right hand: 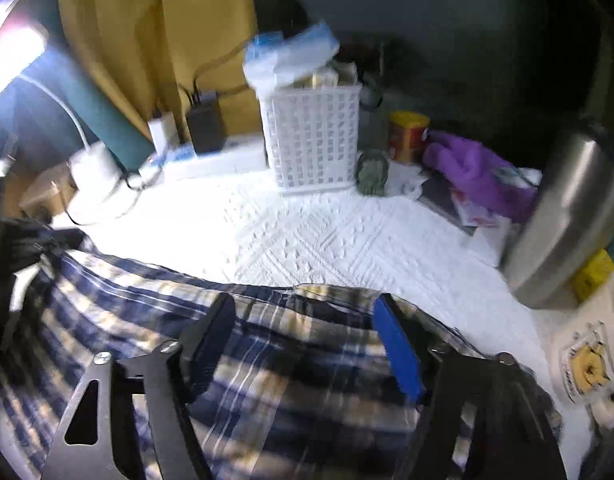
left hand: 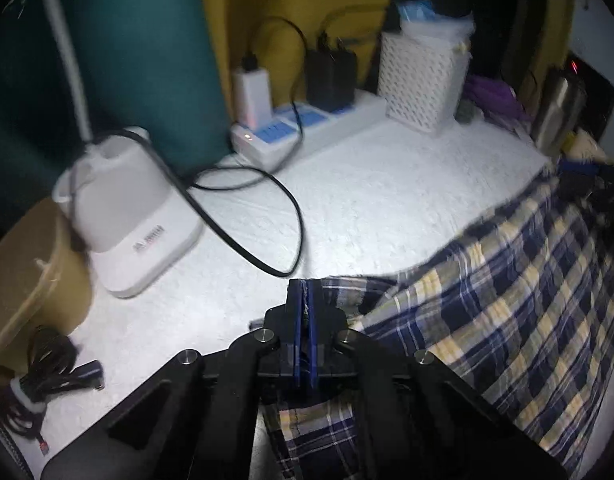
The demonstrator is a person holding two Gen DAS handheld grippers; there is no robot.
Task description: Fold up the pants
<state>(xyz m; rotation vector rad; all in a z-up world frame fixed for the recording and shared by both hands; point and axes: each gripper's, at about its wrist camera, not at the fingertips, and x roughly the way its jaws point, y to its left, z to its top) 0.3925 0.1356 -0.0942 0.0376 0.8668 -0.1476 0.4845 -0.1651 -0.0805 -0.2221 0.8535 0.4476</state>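
A: Left wrist view first: the left gripper (left hand: 305,292) has its blue pads pressed flat together, with no gap between them, and a thin edge of the navy, cream and white plaid pants (left hand: 507,300) seems caught in the seam. Fabric runs under the fingers and hangs below them.

B: And the right gripper (right hand: 307,316)?

A: Its jaws stand well apart over the plaid cloth, one dark finger and one blue-padded finger, and nothing is pinched between them. It hovers over the pants near a dark edge of the fabric.

B: Where do the pants lie?

A: Spread on the white embossed table cover (right hand: 327,232), bunched between the two grippers (the far side of the table is crowded).

B: Crowded with what?

A: A white lattice plastic basket (right hand: 313,140), a white power strip with blue sockets (left hand: 307,128), a white lamp base (left hand: 127,216) with a black cord (left hand: 267,196) looping toward the cloth, a purple glove (right hand: 475,172) and a steel flask (right hand: 567,216).

B: So how should the step go?

A: I would say the right gripper should close on a matching edge before anything lifts, so both corners rise level. Keep the fold clear of that cord, and pull the cloth taut rather than dragging it.
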